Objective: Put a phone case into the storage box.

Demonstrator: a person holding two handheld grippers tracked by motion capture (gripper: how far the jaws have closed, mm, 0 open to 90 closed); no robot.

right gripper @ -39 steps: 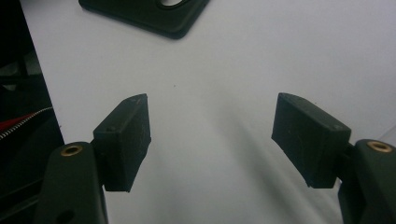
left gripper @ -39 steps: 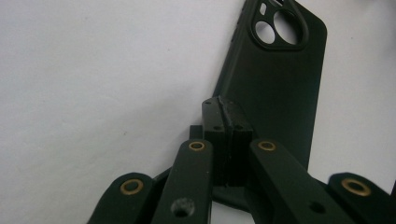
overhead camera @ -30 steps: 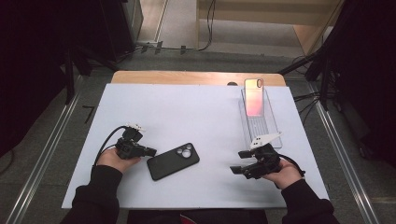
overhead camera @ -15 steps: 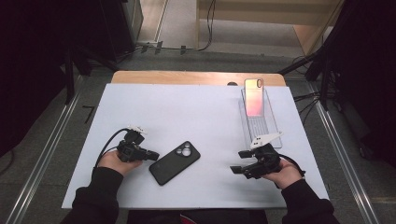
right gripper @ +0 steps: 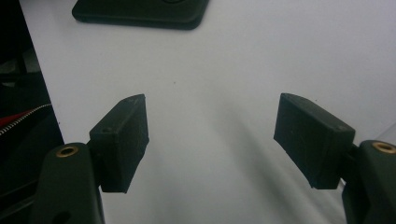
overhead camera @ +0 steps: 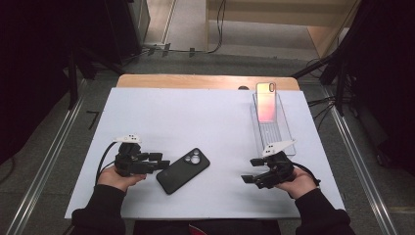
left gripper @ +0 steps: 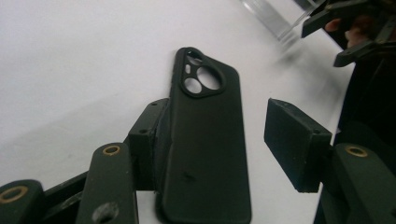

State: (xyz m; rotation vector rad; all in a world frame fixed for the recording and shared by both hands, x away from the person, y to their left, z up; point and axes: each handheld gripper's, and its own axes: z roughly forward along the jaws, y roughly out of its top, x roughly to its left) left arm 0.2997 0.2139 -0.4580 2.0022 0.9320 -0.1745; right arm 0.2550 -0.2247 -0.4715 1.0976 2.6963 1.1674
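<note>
Releasing black phone case (overhead camera: pixel 183 170) — left hand-held gripper (overhead camera: pixel 157 162) jaws just opened, case between, one pad possibly touching; long axis diagonal toward right hand-held gripper (overhead camera: pixel 249 171), open, empty, farther off.

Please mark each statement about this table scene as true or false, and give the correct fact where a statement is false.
1. The black phone case lies with its camera cutout facing up. True.
2. The left gripper is clamped shut on the black phone case. False: its jaws have just been opening; in the left gripper view there is a gap between the case and one pad.
3. The right gripper holds nothing. True: its jaws stand apart over the white table surface.
4. The pink phone lies beside the left hand. False: it rests in the clear tray at the far right.
</note>
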